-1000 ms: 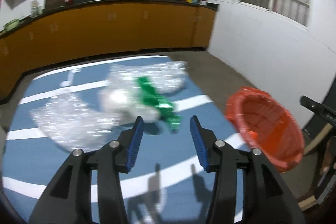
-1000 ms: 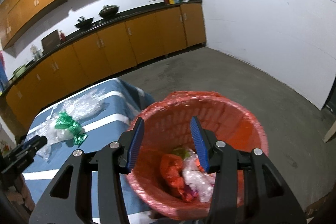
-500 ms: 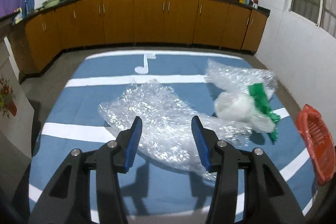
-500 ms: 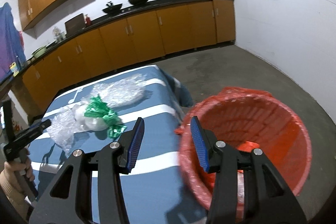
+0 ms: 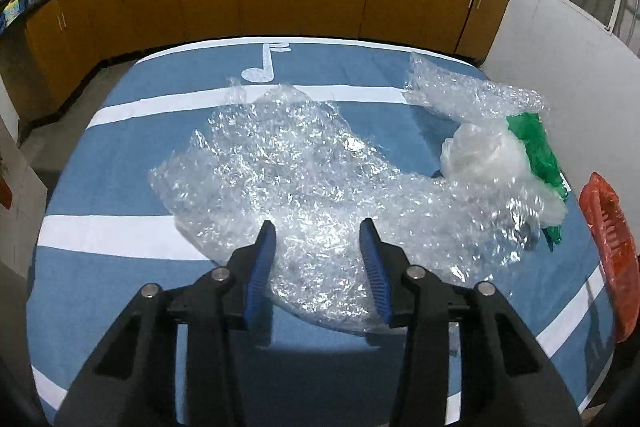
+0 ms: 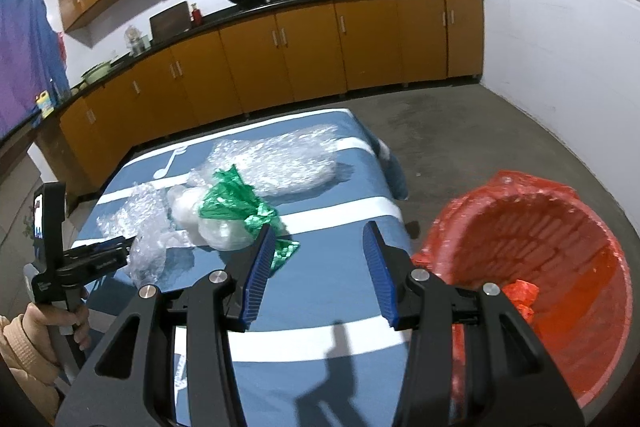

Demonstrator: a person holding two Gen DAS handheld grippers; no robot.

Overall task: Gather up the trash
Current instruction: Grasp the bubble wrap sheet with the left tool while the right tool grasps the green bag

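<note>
Beside the table (image 6: 320, 315), red basket (image 6: 592, 307) holds red trash (image 6: 520, 293).

Left claw (image 5: 318, 239) closing, right claw (image 6: 320, 243) parted

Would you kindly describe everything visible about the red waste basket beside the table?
The red waste basket is a round, slatted plastic bin lined with a thin red bag whose crumpled edge drapes over the rim. It stands upright on the concrete floor against the blue table's corner. Red and clear crumpled trash lies inside. Nothing grips it; the right claw hovers beside it.
</note>
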